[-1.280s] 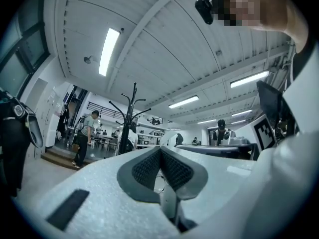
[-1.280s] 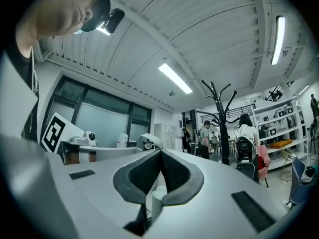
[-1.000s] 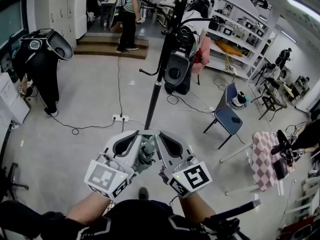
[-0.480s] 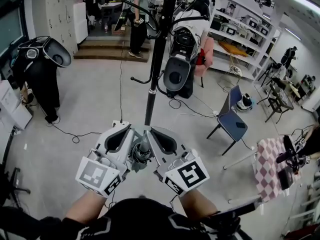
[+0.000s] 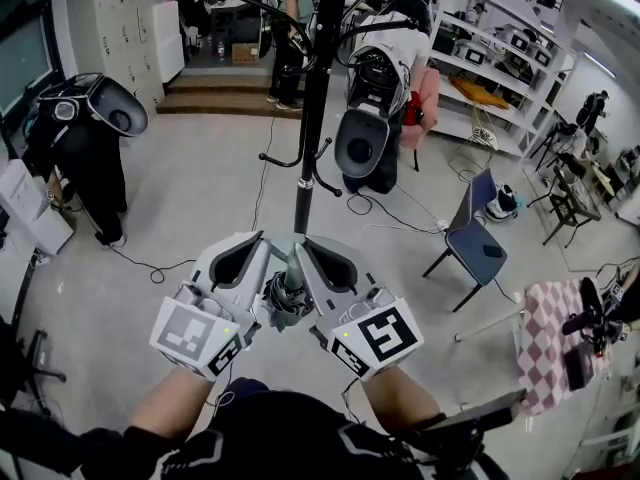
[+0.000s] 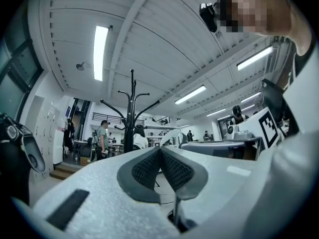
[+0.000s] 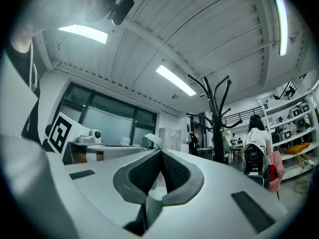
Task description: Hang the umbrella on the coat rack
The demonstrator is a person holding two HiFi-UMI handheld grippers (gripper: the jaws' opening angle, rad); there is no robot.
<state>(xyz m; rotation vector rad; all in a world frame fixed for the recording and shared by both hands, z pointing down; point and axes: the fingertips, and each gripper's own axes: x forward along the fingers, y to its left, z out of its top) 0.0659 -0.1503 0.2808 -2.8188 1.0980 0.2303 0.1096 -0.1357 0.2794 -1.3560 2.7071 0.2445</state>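
A folded dark grey umbrella [image 5: 287, 296] sits upright between my two grippers, held close to my body in the head view. My left gripper [image 5: 258, 240] is shut, with a thin dark piece of the umbrella [image 6: 175, 214] nipped low between its jaws. My right gripper [image 5: 305, 242] is shut too, on a pale strap of the umbrella [image 7: 149, 205]. The black coat rack [image 5: 312, 88] stands right ahead, its pole rising past the gripper tips and its curved hooks partway up. It also shows ahead of the left gripper [image 6: 160, 151] as the coat rack [image 6: 130, 113] and, from the right gripper [image 7: 160, 153], as the coat rack [image 7: 215, 118].
A black-and-white machine [image 5: 365, 128] stands just behind the rack. A person in black [image 5: 85, 138] bends at the left. A blue chair [image 5: 470, 238] and a table with a checked cloth [image 5: 545, 333] are at the right. A cable [image 5: 150, 263] lies on the floor.
The coat rack has drawn nearer and now stands straight ahead. Both grippers have stayed together around the umbrella.
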